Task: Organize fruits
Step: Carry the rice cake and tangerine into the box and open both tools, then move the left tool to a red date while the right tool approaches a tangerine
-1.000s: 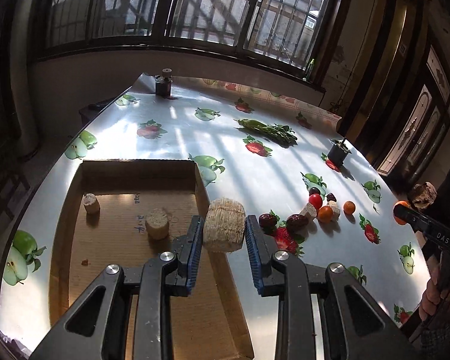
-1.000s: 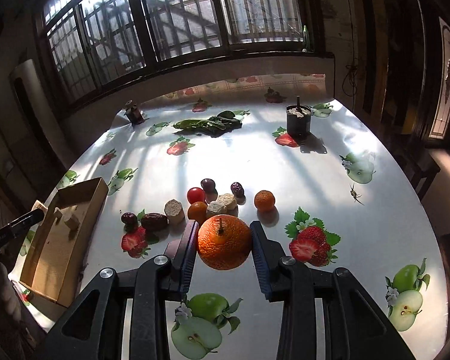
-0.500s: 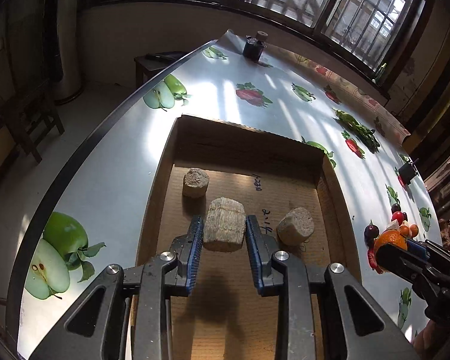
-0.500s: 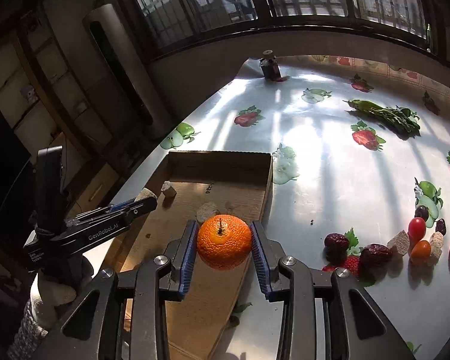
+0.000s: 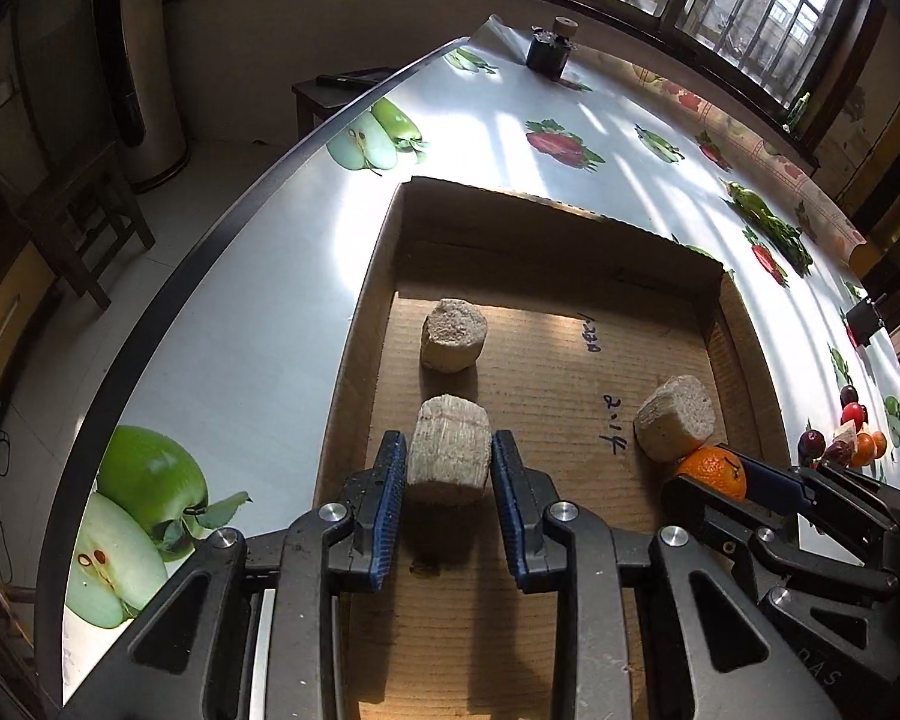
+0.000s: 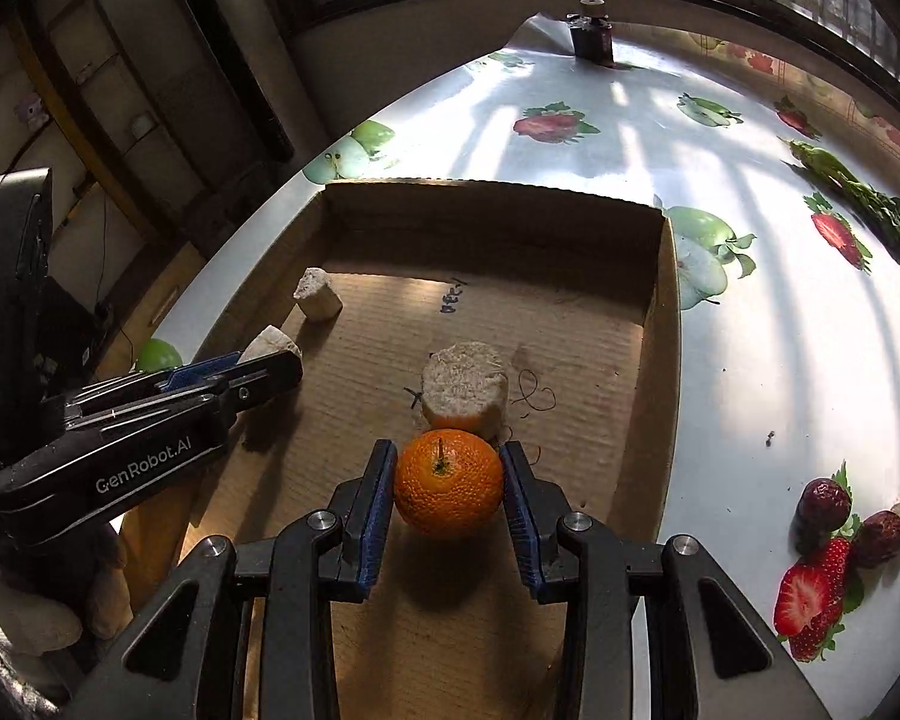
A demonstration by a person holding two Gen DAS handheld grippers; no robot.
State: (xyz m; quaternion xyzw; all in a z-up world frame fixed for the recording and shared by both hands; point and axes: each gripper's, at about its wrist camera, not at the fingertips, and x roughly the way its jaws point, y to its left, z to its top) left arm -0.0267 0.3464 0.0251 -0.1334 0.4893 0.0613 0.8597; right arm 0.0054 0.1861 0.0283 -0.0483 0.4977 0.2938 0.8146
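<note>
I have the orange (image 6: 448,483) clamped between the blue pads of my right gripper (image 6: 448,492), stem up, low over the near part of the cardboard tray (image 6: 660,324) and just in front of a pale fibrous chunk (image 6: 464,391) that sits on the tray floor. My left gripper (image 5: 449,468) is closed on a second pale chunk (image 5: 448,458) with a ridged side, held over the tray's left half; I cannot tell whether it already touches the cardboard. A third chunk (image 5: 453,335) rests on the floor just beyond it, apart from it.

Both grippers point steeply down into the tray and sit side by side (in the left wrist view the right one enters from the lower right, the orange at its tip). In the right wrist view the left gripper reaches in from the left edge, with a gloved hand (image 6: 42,606) below it.

The tray is a shallow open box with pen marks on its corrugated floor. It lies near the edge of a table (image 5: 258,324) covered in a glossy white cloth printed with apples and strawberries. More small fruits (image 6: 852,525) are grouped well off to the right of the tray. A small dark container (image 6: 592,30) stands at the far corner. Barred windows run behind the table, and a dark wooden chair (image 5: 84,222) stands on the tiled floor beside it.
</note>
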